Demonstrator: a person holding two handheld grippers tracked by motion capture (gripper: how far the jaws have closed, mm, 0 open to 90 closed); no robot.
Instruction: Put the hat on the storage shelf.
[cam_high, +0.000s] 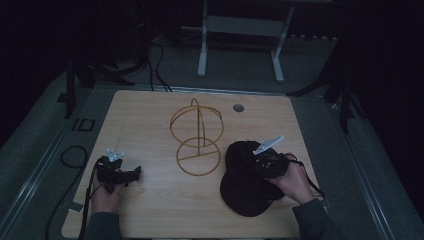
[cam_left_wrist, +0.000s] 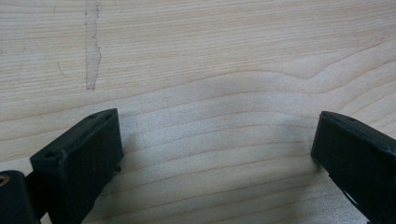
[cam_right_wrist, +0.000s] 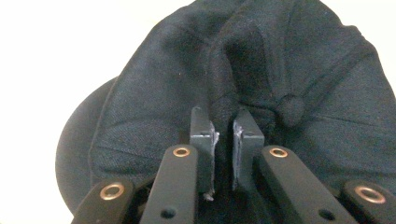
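The right gripper pinches the black cap. The left gripper is wide open over the table

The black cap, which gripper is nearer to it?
Right. The right gripper is pinching the black cap's crown; the left gripper sits open across the table, beyond the wire stand.

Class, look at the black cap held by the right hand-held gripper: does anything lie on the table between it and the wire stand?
Nothing visible does. Bare table separates the cap, pinched by the right hand-held gripper, from the wire stand to its left.
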